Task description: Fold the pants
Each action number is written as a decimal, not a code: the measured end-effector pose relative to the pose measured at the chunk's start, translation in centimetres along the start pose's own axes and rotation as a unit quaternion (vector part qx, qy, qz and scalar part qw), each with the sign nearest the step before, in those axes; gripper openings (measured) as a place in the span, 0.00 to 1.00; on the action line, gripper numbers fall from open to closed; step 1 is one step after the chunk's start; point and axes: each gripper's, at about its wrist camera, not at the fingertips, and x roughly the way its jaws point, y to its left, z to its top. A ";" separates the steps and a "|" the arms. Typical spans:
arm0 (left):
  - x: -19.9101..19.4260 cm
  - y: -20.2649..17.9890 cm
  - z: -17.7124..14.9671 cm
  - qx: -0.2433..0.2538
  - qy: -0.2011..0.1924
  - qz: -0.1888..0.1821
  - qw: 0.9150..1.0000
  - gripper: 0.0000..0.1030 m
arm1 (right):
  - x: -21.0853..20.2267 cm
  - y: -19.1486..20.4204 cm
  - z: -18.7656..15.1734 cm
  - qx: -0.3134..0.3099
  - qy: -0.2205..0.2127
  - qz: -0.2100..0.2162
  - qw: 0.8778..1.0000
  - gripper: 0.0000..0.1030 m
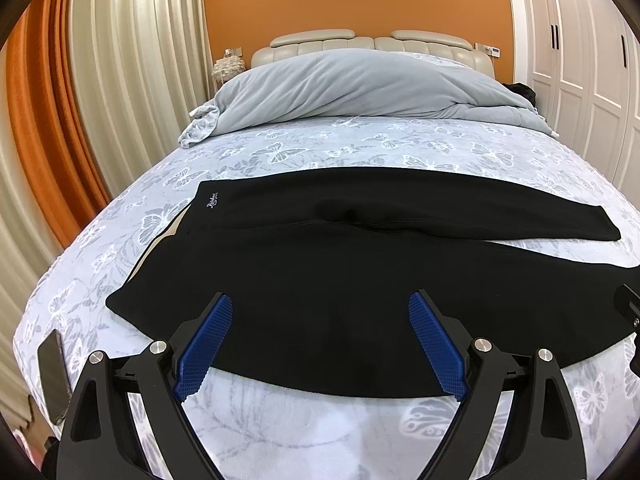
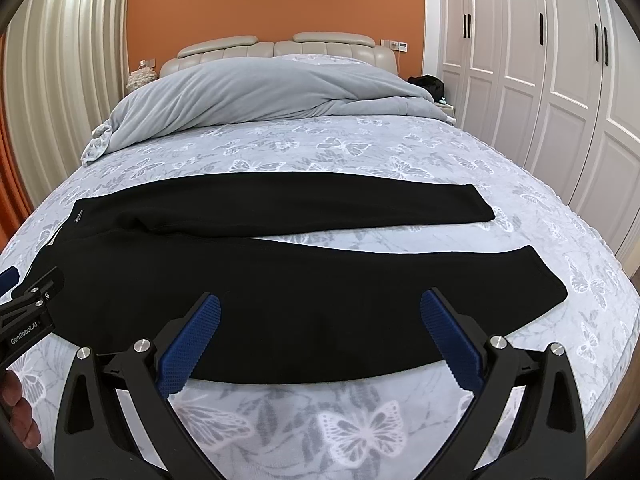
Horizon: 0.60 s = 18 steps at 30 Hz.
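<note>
Black pants (image 1: 320,264) lie flat across the bed, waistband to the left, both legs running right. In the right wrist view the pants (image 2: 280,280) show their two legs spread apart, with cuffs at the right. My left gripper (image 1: 320,312) hovers open above the near edge of the pants by the hip, nothing between its blue pads. My right gripper (image 2: 320,312) is open too, over the near leg's lower edge. The left gripper's body (image 2: 28,312) shows at the left edge of the right wrist view, held by a hand (image 2: 16,412).
The bed (image 2: 360,432) carries a butterfly-print cover. A grey duvet (image 1: 352,88) is heaped by the headboard. A phone (image 1: 54,376) lies at the bed's left edge. Curtains hang at the left; white wardrobe doors (image 2: 560,80) stand at the right.
</note>
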 end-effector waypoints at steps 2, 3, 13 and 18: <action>0.0 0.0 0.0 0.000 0.000 0.000 1.000 0.85 | 0.0 0.0 0.0 0.000 0.001 0.001 1.000 0.95; 0.0 0.0 0.0 0.000 0.000 0.000 1.000 0.85 | 0.1 0.0 0.0 0.000 0.001 0.001 1.000 0.95; 0.0 0.1 -0.1 0.000 0.000 0.002 1.000 0.85 | 0.1 0.1 0.0 0.000 0.001 0.001 1.000 0.95; 0.0 0.1 0.0 0.000 0.000 0.000 1.000 0.85 | 0.1 0.0 0.0 -0.001 0.001 0.001 1.000 0.95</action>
